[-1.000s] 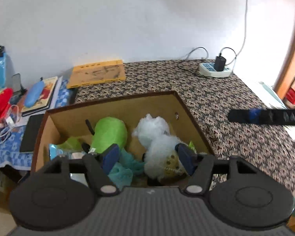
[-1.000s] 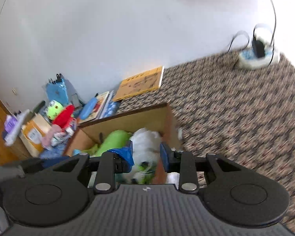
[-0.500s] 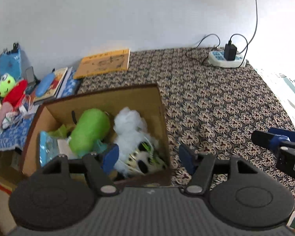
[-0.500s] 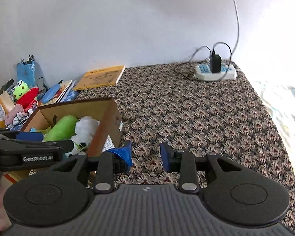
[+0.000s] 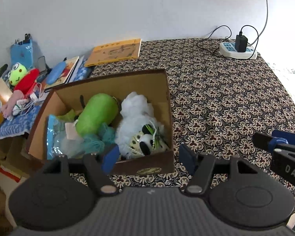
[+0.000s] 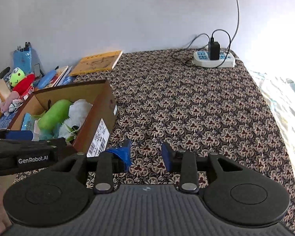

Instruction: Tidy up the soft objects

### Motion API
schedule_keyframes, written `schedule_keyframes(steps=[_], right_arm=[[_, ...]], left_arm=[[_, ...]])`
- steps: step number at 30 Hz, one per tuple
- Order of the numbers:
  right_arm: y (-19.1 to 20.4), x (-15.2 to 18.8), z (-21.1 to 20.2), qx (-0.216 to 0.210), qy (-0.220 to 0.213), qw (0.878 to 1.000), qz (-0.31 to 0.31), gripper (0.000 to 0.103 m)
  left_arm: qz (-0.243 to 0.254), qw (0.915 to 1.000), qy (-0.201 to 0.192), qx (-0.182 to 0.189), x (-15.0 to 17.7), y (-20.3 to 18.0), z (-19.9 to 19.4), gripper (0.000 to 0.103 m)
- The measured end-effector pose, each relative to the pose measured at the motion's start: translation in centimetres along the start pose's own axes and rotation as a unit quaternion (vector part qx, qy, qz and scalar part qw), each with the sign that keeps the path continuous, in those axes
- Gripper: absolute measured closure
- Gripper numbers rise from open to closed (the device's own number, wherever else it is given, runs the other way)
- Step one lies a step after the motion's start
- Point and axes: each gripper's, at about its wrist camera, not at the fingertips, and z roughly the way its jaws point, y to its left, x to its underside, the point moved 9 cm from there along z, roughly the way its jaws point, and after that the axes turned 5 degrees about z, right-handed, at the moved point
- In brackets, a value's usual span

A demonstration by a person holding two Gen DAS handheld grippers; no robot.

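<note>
An open cardboard box [image 5: 168, 102] [image 6: 106, 98] stands on the patterned cloth. It holds a green plush [image 5: 97, 114] [image 6: 55, 116], a white fluffy toy [image 5: 136, 114] [image 6: 79, 109], a panda plush [image 5: 147, 143], teal mesh puffs [image 5: 96, 139] and a blue packet [image 5: 51, 135]. My left gripper [image 5: 148, 158] is open and empty, held above the box's near wall. My right gripper [image 6: 146, 156] is open and empty over bare cloth, to the right of the box.
A power strip with charger [image 5: 239, 48] [image 6: 214, 58] lies at the far edge by the wall. A yellow book [image 5: 114, 52] [image 6: 97, 61], a frog plush [image 5: 17, 73] [image 6: 16, 76], a red plush [image 5: 26, 81] and clutter sit left. A pale floral cloth [image 6: 281, 102] lies at the right.
Both grippers have pulled back from the box, to the right and toward me. Both are empty. The box now looks smaller and lies further left.
</note>
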Motion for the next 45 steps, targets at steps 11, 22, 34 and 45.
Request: schedule_keyframes(steps=[11, 22, 34, 45], right_arm=[[0.5, 3.2, 2.0, 0.061, 0.067, 0.992, 0.084, 0.085], [4.8, 4.7, 2.7, 0.079, 0.072, 0.989, 0.105, 0.084], [11.6, 4.5, 3.1, 0.074, 0.057, 0.992, 0.085, 0.084], [16.8, 2.8, 3.1, 0.042, 0.035, 0.998, 0.039, 0.084]], left_arm=[[0.062, 0.9958, 0.033, 0.059, 1.8, 0.6, 1.4, 0.037], [0.068, 0.9945, 0.022, 0.077, 2.0, 5.6, 2.3, 0.037], [0.046, 0.9974, 0.000, 0.055, 1.9, 13.1, 2.3, 0.036], [-0.010, 0.9997, -0.007, 0.022, 1.6, 18.8, 3.0, 0.036]])
